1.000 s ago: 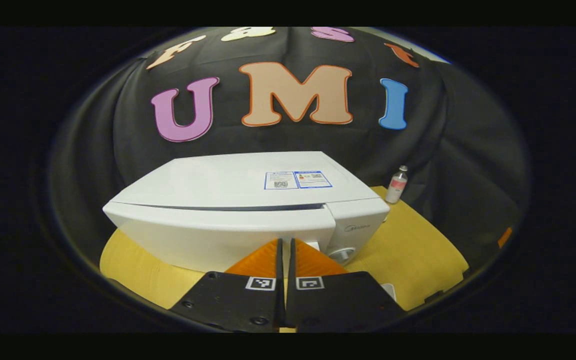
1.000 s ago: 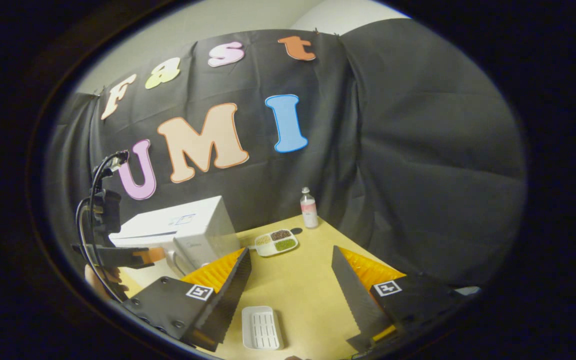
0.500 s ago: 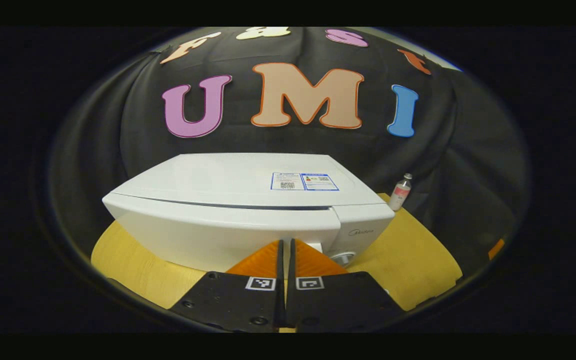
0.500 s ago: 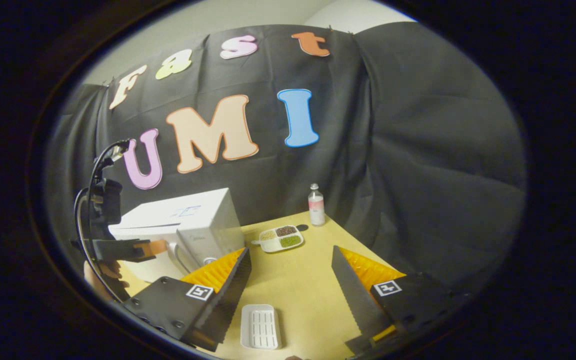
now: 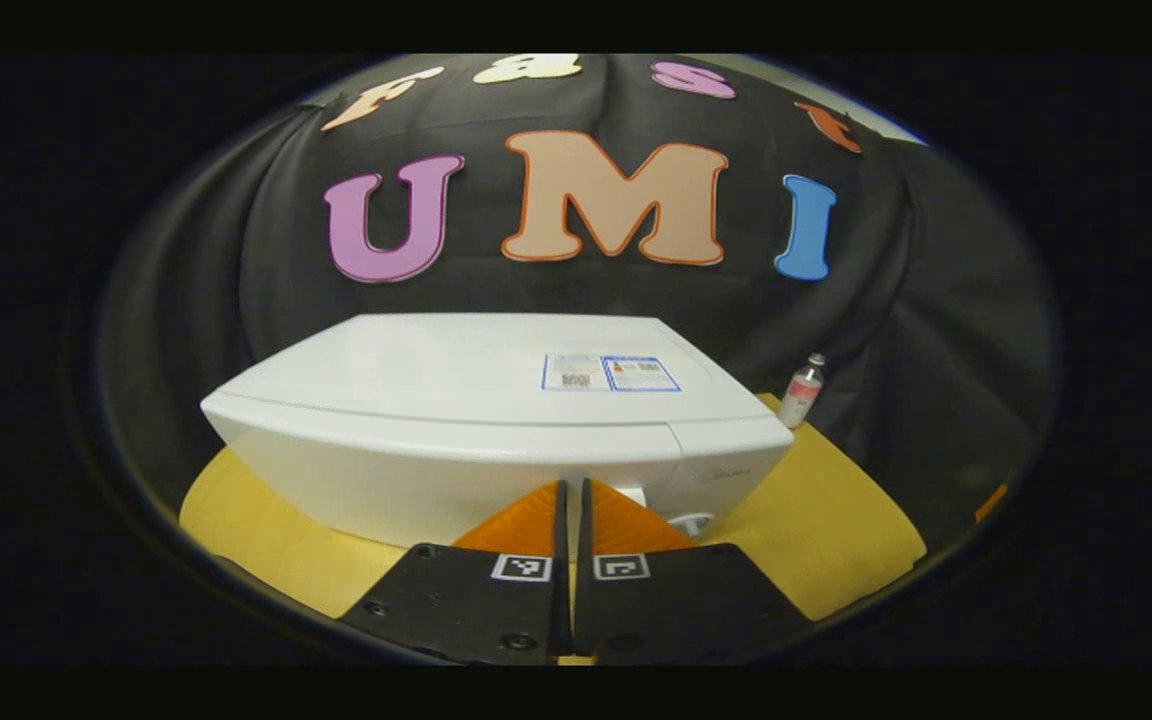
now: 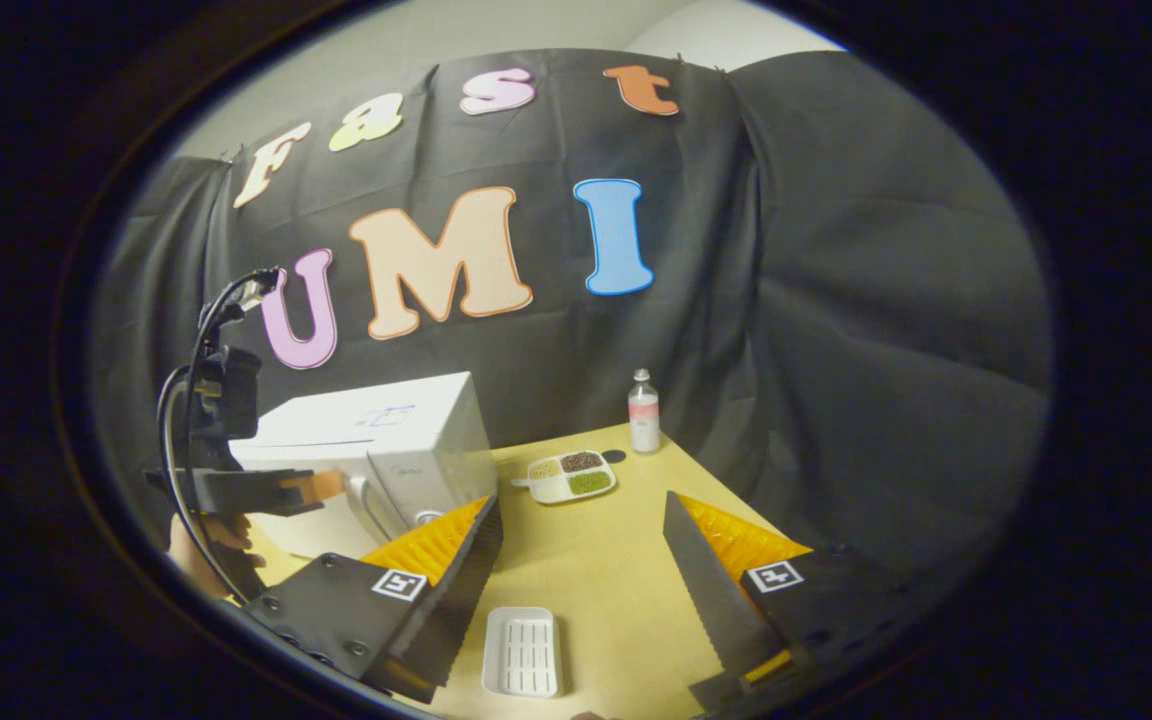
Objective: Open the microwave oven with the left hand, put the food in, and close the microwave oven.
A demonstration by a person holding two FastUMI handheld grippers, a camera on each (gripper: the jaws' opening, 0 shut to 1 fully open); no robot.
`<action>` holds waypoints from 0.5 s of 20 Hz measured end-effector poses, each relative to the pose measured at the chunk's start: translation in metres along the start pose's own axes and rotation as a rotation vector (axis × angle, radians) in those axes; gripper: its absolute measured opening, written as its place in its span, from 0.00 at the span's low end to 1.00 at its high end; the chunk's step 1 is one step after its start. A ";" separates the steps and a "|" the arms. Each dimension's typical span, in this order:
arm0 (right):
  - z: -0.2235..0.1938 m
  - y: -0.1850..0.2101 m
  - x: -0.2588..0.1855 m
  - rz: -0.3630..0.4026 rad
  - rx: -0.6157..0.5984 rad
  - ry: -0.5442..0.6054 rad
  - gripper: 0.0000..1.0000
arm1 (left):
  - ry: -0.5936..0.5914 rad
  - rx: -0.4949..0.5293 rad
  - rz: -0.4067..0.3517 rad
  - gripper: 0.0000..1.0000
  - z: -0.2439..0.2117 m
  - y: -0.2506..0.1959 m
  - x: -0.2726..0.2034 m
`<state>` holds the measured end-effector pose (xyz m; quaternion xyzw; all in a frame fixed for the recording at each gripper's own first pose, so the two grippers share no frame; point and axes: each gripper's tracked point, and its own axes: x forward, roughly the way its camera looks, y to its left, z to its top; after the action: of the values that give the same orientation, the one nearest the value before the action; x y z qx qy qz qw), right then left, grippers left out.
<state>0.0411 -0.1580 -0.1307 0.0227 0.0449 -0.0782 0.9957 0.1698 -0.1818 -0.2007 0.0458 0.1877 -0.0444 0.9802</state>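
White microwave oven (image 5: 456,430) door closed | left gripper (image 5: 572,500) closed, empty | right gripper (image 6: 586,540) wide

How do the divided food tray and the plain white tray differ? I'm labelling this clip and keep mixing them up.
The divided food tray holds three kinds of food in separate compartments; the plain white tray holds nothing. The food tray lies far back beside the microwave; the plain tray lies near the right gripper. Both are white and rest on the table.

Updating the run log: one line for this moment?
left gripper: shut, at microwave front | door: closed | right gripper: open, empty | food tray: on table
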 end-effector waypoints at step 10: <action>0.001 -0.002 -0.025 -0.002 -0.087 -0.003 0.92 | 0.002 0.015 -0.025 0.02 -0.006 0.009 -0.020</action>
<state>0.0159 -0.1560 -0.1272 -0.0206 0.0469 -0.0771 0.9957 0.1496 -0.1711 -0.1983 0.0511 0.1888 -0.0579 0.9790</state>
